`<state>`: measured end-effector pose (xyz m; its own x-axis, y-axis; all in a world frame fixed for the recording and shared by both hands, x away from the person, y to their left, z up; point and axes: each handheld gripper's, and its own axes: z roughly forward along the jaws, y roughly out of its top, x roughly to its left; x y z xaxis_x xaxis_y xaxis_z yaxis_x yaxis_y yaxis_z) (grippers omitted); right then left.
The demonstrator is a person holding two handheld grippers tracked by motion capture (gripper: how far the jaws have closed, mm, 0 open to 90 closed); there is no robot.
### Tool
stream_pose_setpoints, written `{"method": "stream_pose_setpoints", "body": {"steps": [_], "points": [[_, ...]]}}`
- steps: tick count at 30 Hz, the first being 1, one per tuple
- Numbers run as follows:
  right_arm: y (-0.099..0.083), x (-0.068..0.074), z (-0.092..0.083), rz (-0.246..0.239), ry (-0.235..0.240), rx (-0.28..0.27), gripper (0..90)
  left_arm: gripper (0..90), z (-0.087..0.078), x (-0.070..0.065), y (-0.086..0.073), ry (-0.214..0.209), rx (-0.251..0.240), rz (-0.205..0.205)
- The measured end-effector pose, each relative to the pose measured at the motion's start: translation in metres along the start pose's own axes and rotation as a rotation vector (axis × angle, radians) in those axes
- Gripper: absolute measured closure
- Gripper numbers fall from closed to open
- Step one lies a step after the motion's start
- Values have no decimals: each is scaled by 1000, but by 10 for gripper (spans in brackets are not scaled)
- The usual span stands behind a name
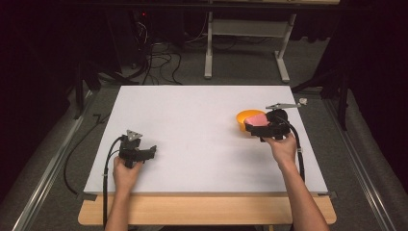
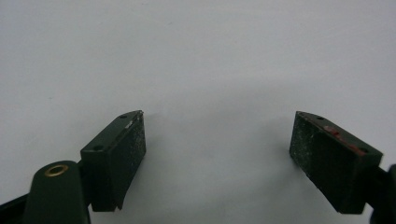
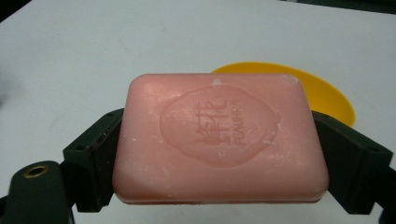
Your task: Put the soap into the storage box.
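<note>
There is one white table (image 1: 192, 125), one pink soap bar (image 3: 219, 137), one orange dish (image 1: 246, 117) and two grippers, one in each hand.

In the high view, the left gripper (image 1: 144, 153) sits at the lower left of the frame, held by the left hand (image 1: 126, 174) low over the white top. In the left gripper view, its two black jaws stand far apart with nothing between them, just the plain white top.

The right gripper (image 1: 256, 126) is at the right middle of the high view, held by the right hand (image 1: 283, 147). In the right gripper view, its jaws press on the two short ends of the soap bar and hold it flat, stamp side up. The soap is right over the near edge of the orange dish.

The soap hides most of the dish, so just a curved piece shows at the upper right. The stamped letters on the soap are hard to read. In the high view the soap is a small pink patch. I cannot tell if the soap touches the dish.
</note>
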<state>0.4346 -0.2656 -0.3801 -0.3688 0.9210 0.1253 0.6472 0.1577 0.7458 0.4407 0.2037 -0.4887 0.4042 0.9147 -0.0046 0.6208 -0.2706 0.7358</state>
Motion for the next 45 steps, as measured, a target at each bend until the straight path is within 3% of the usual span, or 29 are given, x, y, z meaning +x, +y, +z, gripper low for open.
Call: {"method": "stream_pose_setpoints", "body": {"steps": [28,45], "points": [[31,-17,44,92,-86,146,136,189,0,0,0,0,0,0],[33,-28,71,167,-114,229,135,189,0,0,0,1,0,0]]}}
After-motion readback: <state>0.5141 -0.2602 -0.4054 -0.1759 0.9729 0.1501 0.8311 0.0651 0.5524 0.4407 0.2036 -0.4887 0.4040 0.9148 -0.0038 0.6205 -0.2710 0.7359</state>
